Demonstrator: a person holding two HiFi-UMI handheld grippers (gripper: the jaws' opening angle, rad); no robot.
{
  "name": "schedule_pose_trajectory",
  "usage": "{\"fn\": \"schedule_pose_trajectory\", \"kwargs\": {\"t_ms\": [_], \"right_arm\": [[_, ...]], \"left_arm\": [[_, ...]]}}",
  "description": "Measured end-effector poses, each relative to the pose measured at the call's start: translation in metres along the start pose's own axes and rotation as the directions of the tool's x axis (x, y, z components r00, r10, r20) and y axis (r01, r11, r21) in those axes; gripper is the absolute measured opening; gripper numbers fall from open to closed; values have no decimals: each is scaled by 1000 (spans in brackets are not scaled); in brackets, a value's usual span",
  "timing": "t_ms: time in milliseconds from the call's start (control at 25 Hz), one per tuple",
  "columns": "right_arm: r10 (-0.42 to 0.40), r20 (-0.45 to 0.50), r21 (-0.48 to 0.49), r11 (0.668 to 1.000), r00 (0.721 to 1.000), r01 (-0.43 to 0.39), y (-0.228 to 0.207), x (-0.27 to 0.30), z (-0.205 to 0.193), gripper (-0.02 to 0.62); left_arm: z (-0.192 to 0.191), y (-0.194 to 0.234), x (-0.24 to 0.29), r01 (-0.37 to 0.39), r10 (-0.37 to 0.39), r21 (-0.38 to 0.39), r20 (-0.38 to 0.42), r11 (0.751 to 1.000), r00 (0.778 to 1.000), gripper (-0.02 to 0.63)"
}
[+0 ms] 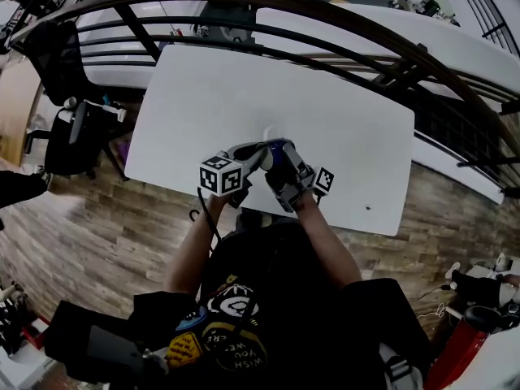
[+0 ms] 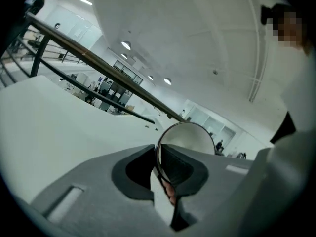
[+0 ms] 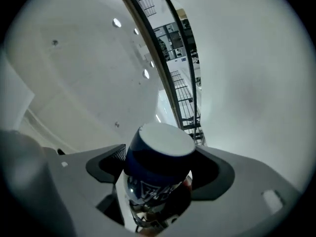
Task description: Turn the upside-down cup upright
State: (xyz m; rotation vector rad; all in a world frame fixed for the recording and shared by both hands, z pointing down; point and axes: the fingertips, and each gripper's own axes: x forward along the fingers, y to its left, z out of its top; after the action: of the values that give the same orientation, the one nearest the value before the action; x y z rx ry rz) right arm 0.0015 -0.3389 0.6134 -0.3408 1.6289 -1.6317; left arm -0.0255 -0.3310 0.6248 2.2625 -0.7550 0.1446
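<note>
A cup [image 1: 278,148] with a dark blue band, a white base and a shiny lower part hangs just above the front of the white table [image 1: 341,128], between both grippers. My left gripper [image 1: 256,154] is shut on the cup's thin rim [image 2: 159,157], whose round edge stands up between its jaws. In the right gripper view the cup [image 3: 158,149] lies between the wide-spread jaws with its white base pointing away from the camera. My right gripper [image 3: 159,166] stands open around it, and the pads do not seem to press on it.
An office chair [image 1: 69,128] stands off the table's left side. A dark curved railing [image 1: 325,51] runs behind the table's far edge. The person's arms and body fill the lower middle of the head view, over wooden floor [image 1: 455,218].
</note>
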Motion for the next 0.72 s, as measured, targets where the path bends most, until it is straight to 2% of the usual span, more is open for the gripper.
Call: {"fn": "schedule_pose_trajectory", "kwargs": {"t_ms": [80,160,240,280,320,360,400,440,480,520,560,600,640,720], "right_arm": [[-95,-46,-118,989,994,89,-13,-3,4,399],[-203,-56,-252,950,978,183,-30,-7,19,397],[-316,-20,-401,872,948,282,-48,-9,44,396],[-378,7,-473,814,926,336,-58,-11,58,396],[-448,38,-544,740,893,395,-70,-13,72,396],[-523,72,-626,639,849,447,-83,-15,86,396],[-591,108,-718,509,799,474,-96,-16,100,396],[-646,146,-805,362,749,469,-107,-14,112,395],[-686,186,-873,213,704,438,-117,-12,122,396],[-711,224,-916,80,667,393,-127,-9,128,394],[-722,258,-937,-27,642,347,-136,-5,132,394],[-721,287,-945,-104,630,311,-144,-2,133,394],[-713,308,-946,-157,630,284,-149,0,132,394],[-695,328,-945,-234,640,230,-155,4,125,394]], "left_arm": [[-18,10,-1,-59,65,72,-89,996,994,53],[-35,22,-9,-133,142,70,-134,989,981,57],[-53,34,-22,-204,204,20,-157,979,966,55],[-62,38,-29,-235,231,0,-168,972,958,55],[-71,41,-35,-262,255,-17,-176,965,951,52],[-77,44,-40,-283,272,-31,-182,959,945,50],[-82,46,-45,-299,286,-42,-185,953,940,48],[-85,48,-49,-311,298,-46,-190,949,936,46],[-88,51,-54,-322,308,-44,-195,946,931,43],[-89,53,-60,-331,317,-39,-200,943,927,41],[-91,54,-67,-338,325,-32,-204,941,924,40],[-93,55,-76,-344,331,-27,-207,939,921,38],[-97,55,-84,-351,338,-26,-209,936,918,37],[-101,53,-95,-366,349,-42,-212,930,913,24]]}}
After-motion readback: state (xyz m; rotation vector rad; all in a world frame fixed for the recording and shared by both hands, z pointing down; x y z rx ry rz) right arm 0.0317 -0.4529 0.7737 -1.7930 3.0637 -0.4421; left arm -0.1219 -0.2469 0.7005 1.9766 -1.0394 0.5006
